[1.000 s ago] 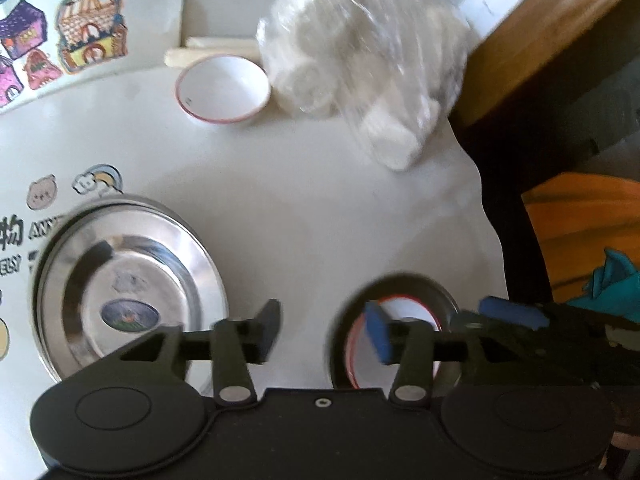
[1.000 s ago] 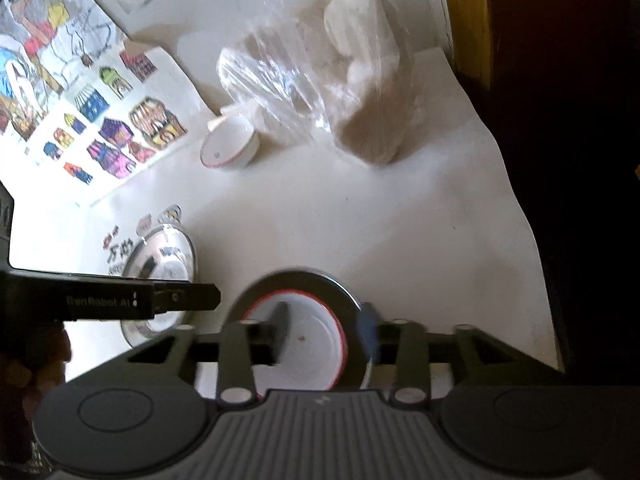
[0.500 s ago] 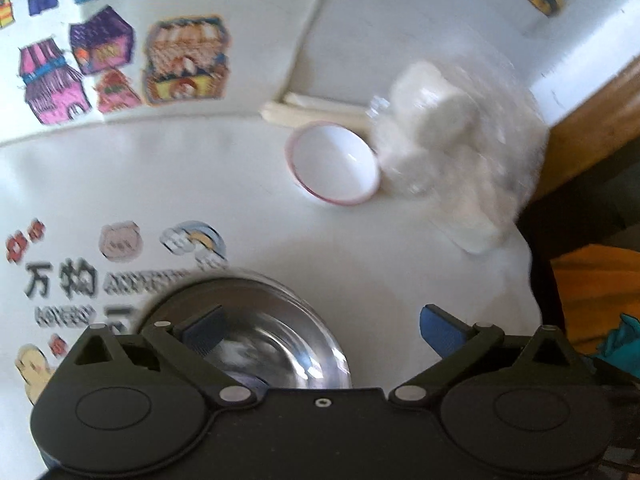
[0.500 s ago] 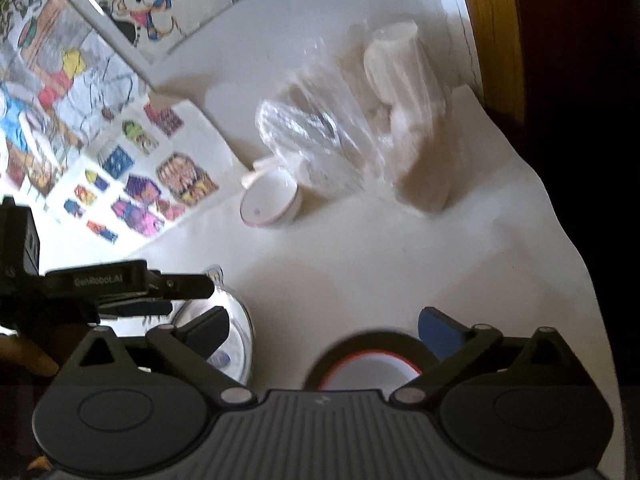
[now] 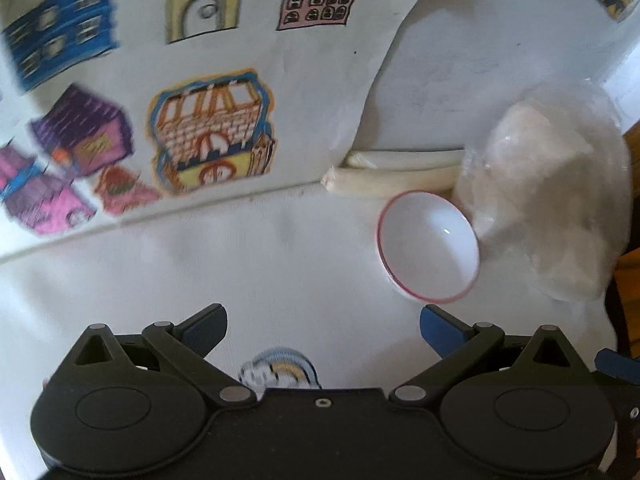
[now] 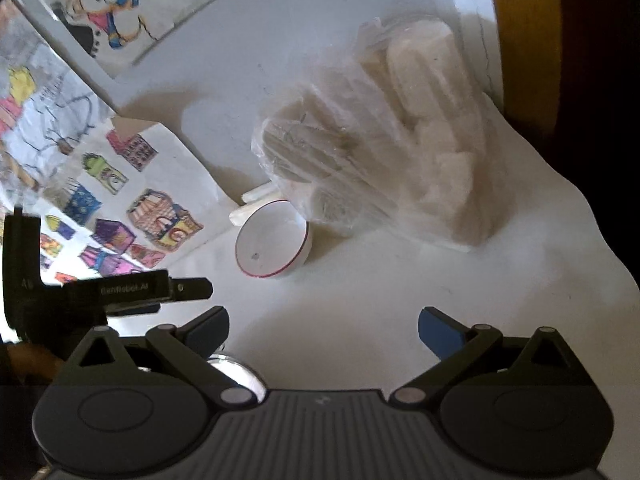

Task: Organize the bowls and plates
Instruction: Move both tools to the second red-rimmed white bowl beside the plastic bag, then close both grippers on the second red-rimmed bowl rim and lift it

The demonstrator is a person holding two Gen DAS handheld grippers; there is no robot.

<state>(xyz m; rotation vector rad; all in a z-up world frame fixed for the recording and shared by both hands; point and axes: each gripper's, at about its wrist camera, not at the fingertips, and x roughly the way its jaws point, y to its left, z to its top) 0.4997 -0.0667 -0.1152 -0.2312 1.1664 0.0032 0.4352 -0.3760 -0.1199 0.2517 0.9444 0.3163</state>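
Both of my tools let go and slid forward: the left hand-held gripper (image 5: 323,330) and right hand-held gripper (image 6: 323,330) have just been opening, wide apart now, nothing between. The small bowl (image 6: 273,239) sits ahead on the counter (image 6: 400,280), touching the plastic bag (image 6: 384,140). Probably I grab it next. A shiny plate edge (image 6: 236,372), I think, peeks below.

Soft daylight, motion blur, fisheye-bent edges
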